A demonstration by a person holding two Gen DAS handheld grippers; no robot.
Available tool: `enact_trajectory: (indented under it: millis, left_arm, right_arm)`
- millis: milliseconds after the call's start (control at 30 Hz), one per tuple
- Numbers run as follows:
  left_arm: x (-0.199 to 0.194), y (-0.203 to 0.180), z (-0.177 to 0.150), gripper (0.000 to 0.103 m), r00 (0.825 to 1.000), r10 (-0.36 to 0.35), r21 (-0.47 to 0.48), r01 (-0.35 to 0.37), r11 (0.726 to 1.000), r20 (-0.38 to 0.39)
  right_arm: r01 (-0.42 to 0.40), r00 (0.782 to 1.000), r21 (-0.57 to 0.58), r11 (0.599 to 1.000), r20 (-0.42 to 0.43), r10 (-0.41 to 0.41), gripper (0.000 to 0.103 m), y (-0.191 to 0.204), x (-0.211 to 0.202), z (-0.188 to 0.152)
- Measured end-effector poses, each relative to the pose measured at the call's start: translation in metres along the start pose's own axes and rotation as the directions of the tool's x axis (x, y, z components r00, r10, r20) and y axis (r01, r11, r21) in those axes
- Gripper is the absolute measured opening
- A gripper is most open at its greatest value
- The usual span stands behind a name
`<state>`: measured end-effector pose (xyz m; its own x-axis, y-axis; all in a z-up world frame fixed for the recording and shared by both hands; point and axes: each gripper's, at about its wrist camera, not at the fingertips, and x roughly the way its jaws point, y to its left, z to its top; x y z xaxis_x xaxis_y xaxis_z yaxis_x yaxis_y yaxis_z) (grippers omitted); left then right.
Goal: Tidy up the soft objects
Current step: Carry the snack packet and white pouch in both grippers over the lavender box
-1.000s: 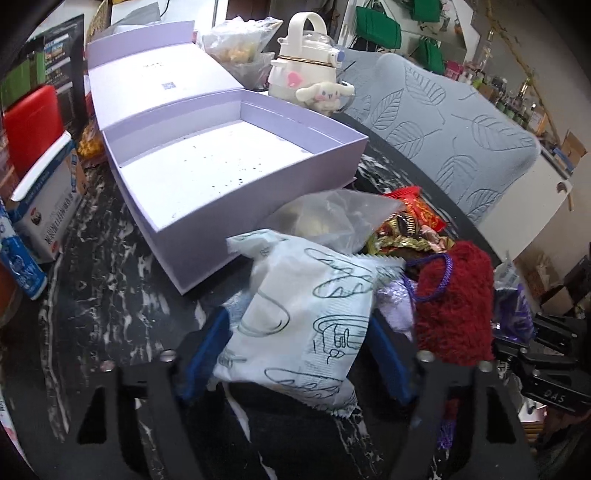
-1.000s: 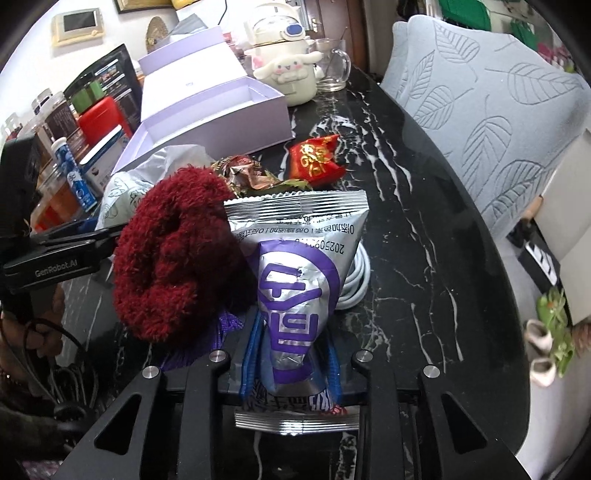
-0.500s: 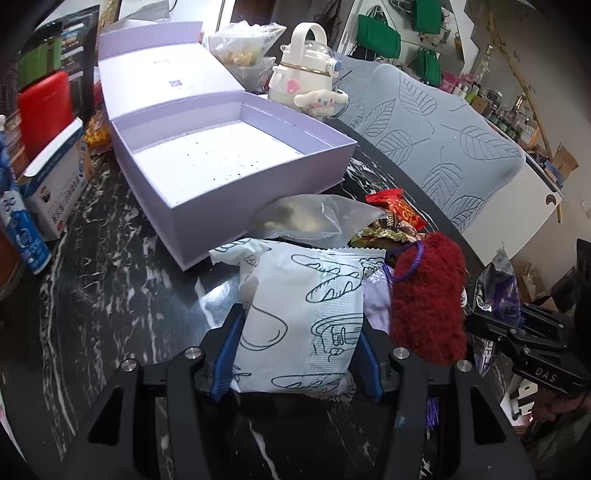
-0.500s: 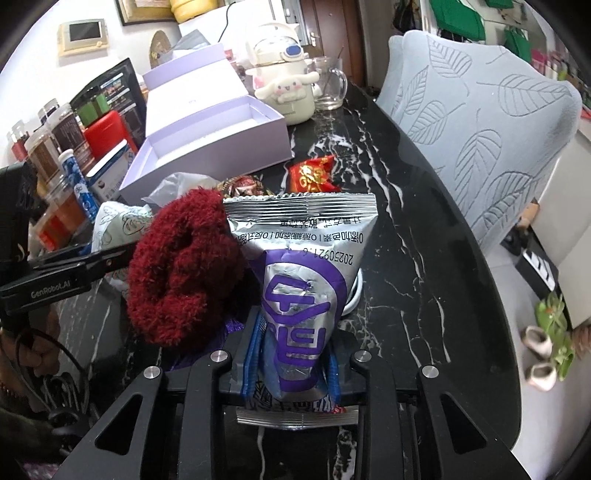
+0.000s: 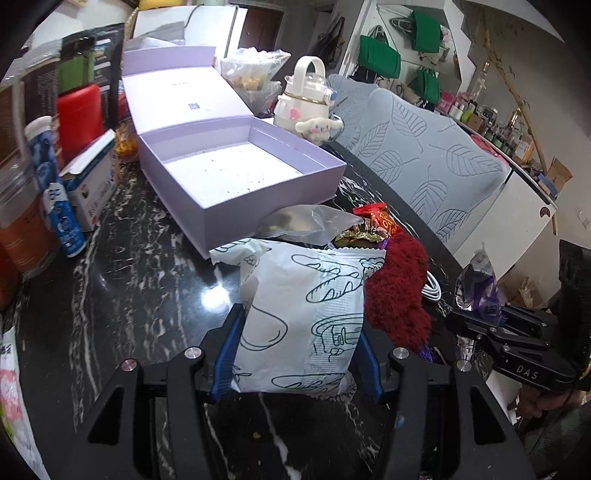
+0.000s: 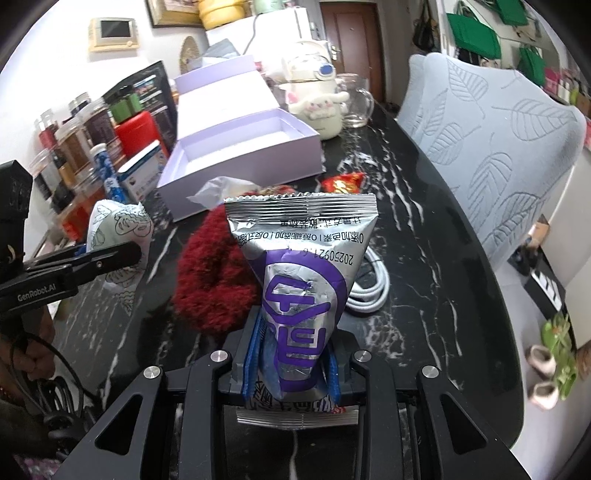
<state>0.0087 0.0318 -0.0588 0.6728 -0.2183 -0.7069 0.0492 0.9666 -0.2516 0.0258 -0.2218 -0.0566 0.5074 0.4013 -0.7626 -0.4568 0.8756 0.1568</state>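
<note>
I worked in a lived-in home, at a black marble table [image 5: 122, 295] crowded with jars [image 6: 79, 136] and snack packets. A leaf-patterned chair [image 6: 491, 147] stood beside it, a fridge [image 6: 273, 33] and wooden door [image 6: 351, 40] behind, green bags [image 5: 380, 55] hung on the wall, slippers [image 6: 554, 343] lay on the floor.

Glossy foil packet [image 6: 306, 291], fuzzy scrunchie [image 6: 214, 280], polished marble table [image 6: 436, 258].

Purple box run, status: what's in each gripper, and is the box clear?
Left gripper shut on white bread packet. Right gripper shut on silver-purple snack packet. Purple box open, empty. Red fuzzy scrunchie on table between grippers.
</note>
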Motion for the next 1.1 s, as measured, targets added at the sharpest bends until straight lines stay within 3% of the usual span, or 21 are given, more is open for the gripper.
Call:
enact_trajectory:
  millis: [467, 1100]
  left_arm:
    - [-0.050, 0.010, 0.010, 0.055, 0.989, 0.075, -0.030, -0.072, 0.997, 0.127]
    - [-0.080, 0.021, 0.083, 0.055, 0.949, 0.142, 0.030, -0.157, 0.987, 0.283]
  right_arm:
    - [-0.096, 0.993, -0.118, 0.988, 0.053, 0.103, 0.029, 0.037, -0.009, 0.020]
    - [-0.134, 0.963, -0.315, 0.940, 0.183, 0.199, 0.029, 0.077, -0.017, 0.109]
